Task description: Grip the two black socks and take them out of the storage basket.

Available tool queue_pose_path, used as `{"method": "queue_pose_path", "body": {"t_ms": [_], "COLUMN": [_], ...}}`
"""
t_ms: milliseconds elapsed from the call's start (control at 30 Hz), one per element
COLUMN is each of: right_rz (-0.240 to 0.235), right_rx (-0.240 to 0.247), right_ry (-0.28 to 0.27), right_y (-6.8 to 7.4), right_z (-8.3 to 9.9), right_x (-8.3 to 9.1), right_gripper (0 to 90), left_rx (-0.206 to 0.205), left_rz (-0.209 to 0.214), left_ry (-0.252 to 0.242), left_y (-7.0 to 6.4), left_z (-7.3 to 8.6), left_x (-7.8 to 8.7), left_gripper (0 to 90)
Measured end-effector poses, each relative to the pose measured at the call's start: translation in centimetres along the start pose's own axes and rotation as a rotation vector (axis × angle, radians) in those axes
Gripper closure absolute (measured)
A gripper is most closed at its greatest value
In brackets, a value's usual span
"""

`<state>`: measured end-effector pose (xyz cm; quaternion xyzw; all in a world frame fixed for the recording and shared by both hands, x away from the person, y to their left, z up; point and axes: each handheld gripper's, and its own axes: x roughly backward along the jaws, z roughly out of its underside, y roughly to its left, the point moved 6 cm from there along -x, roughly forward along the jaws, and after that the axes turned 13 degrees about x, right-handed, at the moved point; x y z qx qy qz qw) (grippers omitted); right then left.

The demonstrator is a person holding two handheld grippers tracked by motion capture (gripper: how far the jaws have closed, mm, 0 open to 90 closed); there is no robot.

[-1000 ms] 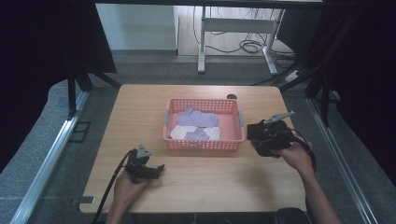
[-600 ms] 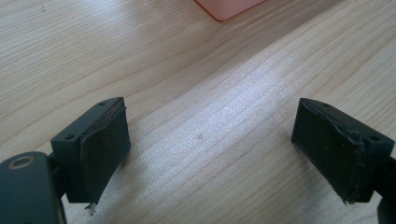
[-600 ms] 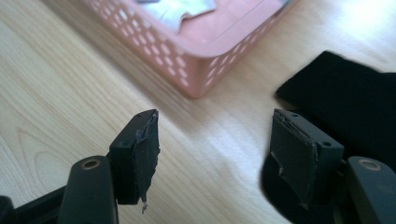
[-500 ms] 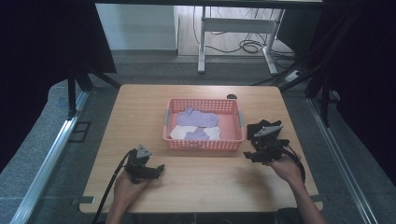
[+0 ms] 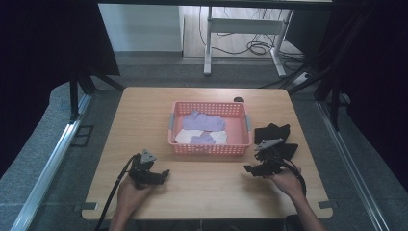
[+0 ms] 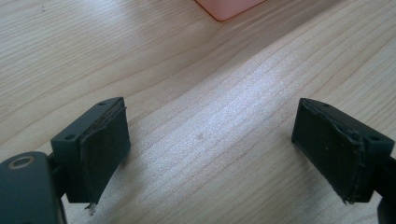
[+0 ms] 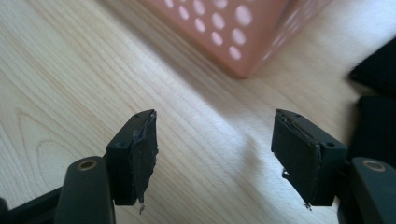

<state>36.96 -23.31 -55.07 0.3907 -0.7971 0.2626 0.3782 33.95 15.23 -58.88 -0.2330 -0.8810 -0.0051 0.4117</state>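
Currently, the scene is set out as follows.
Table: a light wooden tabletop [image 5: 207, 192] is seen from above, with both forearms entering from its near edge.
Basket: a pink perforated plastic basket [image 5: 210, 148] is placed at the table's middle; its corner is also seen in the right gripper view [image 7: 243, 42].
Basket contents: a lavender cloth [image 5: 203, 121], a smaller purple piece [image 5: 202, 139] and a white cloth [image 5: 185, 136] are held inside it.
Black cloth: a crumpled black fabric piece [image 5: 273, 133] is laid on the table just right of the basket, just beyond the right gripper, and is seen dark at the right edge of the right gripper view [image 7: 377, 70].
Right gripper: the black two-jaw right gripper [image 5: 251, 169] is held low over the table near the basket's front right corner; its jaws are spread wide with nothing between them [image 7: 215, 154].
Left gripper: the black left gripper [image 5: 163, 174] is held over bare wood left of the basket's front; its jaws are likewise parted and empty [image 6: 210, 149].
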Motion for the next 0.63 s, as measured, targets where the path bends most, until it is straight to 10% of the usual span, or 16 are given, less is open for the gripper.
{"method": "queue_pose_path", "body": {"t_ms": [267,633], "right_rz": [-0.016,0.012], "right_rx": [0.0,0.039], "right_ry": [-0.008,-0.154], "right_y": [1.0,1.4], "right_z": [0.9,1.2], "right_x": [-2.1,-3.3], "right_gripper": [22.2,4.7], "left_rx": [-0.002,-0.001], "left_rz": [-0.001,0.0], "left_ry": [0.0,0.0], "left_y": [0.0,0.0], "left_z": [0.0,0.0], "left_x": [0.0,0.0], "left_gripper": [10.9,10.8]}}
